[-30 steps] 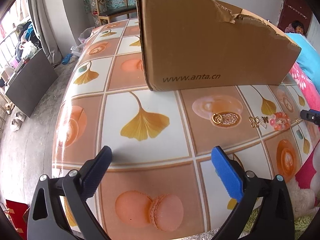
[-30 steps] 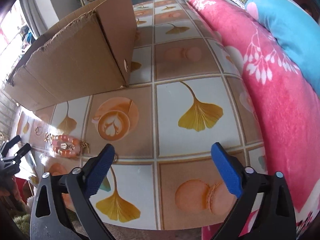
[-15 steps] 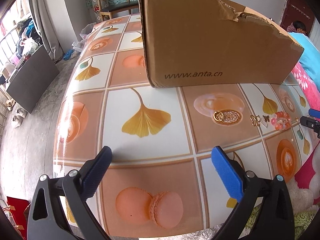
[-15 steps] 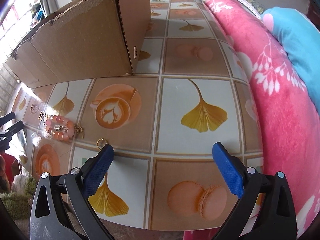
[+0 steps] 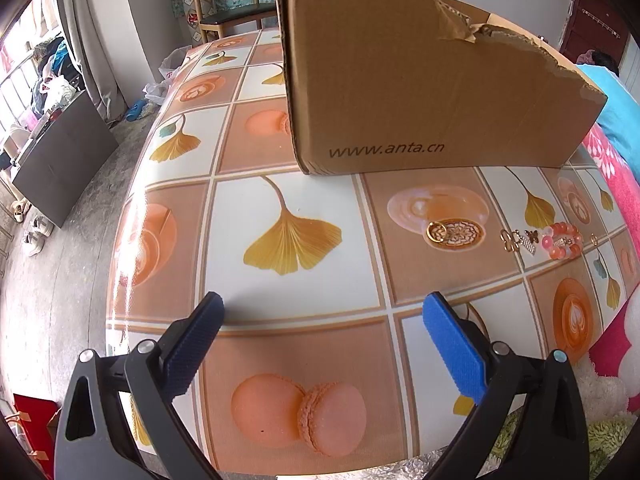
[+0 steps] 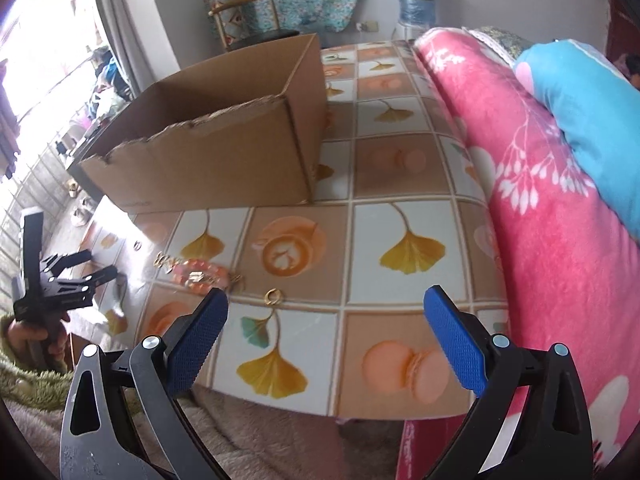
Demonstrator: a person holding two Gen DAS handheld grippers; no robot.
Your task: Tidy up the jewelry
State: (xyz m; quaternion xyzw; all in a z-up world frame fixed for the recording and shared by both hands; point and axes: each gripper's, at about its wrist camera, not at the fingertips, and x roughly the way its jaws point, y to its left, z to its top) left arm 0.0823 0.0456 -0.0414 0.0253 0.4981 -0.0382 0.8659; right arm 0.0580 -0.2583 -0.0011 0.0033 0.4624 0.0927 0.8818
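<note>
Jewelry lies on the patterned table: a pink bead bracelet [image 5: 561, 240], small gold charms [image 5: 518, 239], a gold ring [image 5: 437, 231] and a small gold earring [image 5: 593, 239]. In the right wrist view the bracelet [image 6: 200, 276] and a gold ring [image 6: 273, 297] lie just beyond my right gripper [image 6: 326, 318], which is open and empty. My left gripper [image 5: 322, 322] is open and empty, well short of the jewelry; it also shows in the right wrist view [image 6: 86, 266]. An open cardboard box [image 5: 420, 92] stands behind the jewelry.
A pink floral blanket [image 6: 560, 220] and blue pillow [image 6: 592, 112] lie along the table's right side. A wooden chair [image 5: 228, 4] stands beyond the table's far end. A dark cabinet [image 5: 60, 152] stands on the floor at left.
My right gripper has pulled back and risen, so the box's open top and the left gripper now show. My left gripper has tilted up slightly. Both stay open.
</note>
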